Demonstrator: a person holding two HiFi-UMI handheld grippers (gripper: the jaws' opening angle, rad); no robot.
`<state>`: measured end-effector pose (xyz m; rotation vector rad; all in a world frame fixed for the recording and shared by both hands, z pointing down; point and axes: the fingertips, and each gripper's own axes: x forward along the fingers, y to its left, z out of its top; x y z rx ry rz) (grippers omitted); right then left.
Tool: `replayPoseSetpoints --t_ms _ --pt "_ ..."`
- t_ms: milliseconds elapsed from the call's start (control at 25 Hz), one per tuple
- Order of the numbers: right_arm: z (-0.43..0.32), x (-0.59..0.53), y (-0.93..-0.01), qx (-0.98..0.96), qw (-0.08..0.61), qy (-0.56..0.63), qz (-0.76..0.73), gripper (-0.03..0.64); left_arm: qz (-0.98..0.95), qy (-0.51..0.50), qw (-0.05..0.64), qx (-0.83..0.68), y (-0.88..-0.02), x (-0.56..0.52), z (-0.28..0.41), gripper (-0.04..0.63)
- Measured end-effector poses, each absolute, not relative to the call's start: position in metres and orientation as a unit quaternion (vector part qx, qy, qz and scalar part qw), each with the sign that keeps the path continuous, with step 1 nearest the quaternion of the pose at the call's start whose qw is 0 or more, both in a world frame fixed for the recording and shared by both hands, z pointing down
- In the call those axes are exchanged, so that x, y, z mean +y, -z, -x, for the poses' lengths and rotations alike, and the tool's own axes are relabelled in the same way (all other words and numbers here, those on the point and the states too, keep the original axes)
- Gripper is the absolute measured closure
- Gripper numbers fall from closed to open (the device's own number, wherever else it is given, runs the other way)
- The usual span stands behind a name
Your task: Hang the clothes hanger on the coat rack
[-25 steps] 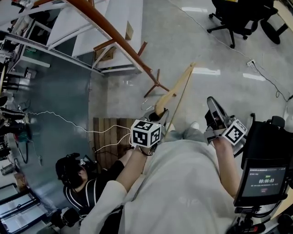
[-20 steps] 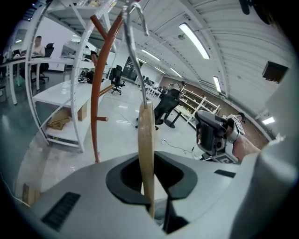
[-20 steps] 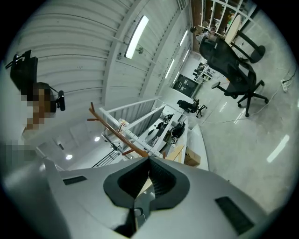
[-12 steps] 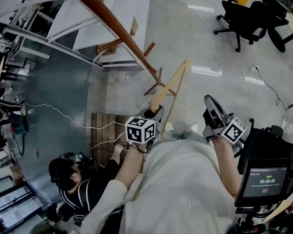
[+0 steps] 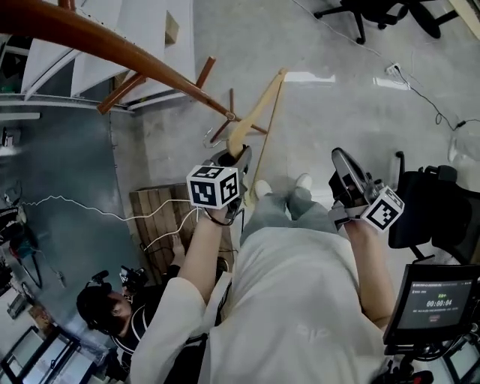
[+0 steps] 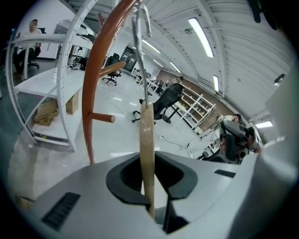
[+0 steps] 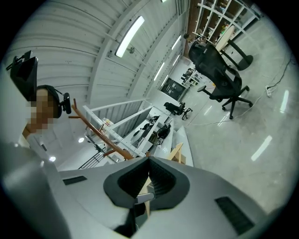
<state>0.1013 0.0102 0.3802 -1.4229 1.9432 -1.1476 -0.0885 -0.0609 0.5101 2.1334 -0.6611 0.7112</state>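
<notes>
My left gripper is shut on the pale wooden clothes hanger, gripping its body near the neck. The hanger's arm slants up and to the right. Its metal hook curls out to the left, below a peg of the brown coat rack. In the left gripper view the wood stands between the jaws. There the hook rises right beside the rack's curved pole, and whether they touch I cannot tell. My right gripper hangs at the right, shut and holding nothing.
A person sits on the floor at lower left beside a wooden pallet with white cables. White shelving stands behind the rack. An office chair is at the top right, a monitor at the lower right.
My left gripper has carried the hanger left and closer to the coat rack's pole and pegs. The right gripper has shifted only slightly.
</notes>
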Motion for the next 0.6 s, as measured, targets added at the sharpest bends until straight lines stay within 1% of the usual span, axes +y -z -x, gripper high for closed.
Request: replayPoseSetpoints --t_ms 240,600 --pt "-0.107 0.011 -0.409 0.689 0.229 0.435 0.533 0.609 -0.828 -0.301 0.404 -0.245 -0.564 -0.088 0.070 0.548" --pt "-0.117 0.036 -0.431 0.661 0.212 0.449 0.563 0.609 -0.817 -0.327 0.415 -0.230 -0.616 -0.097 0.054 0.548"
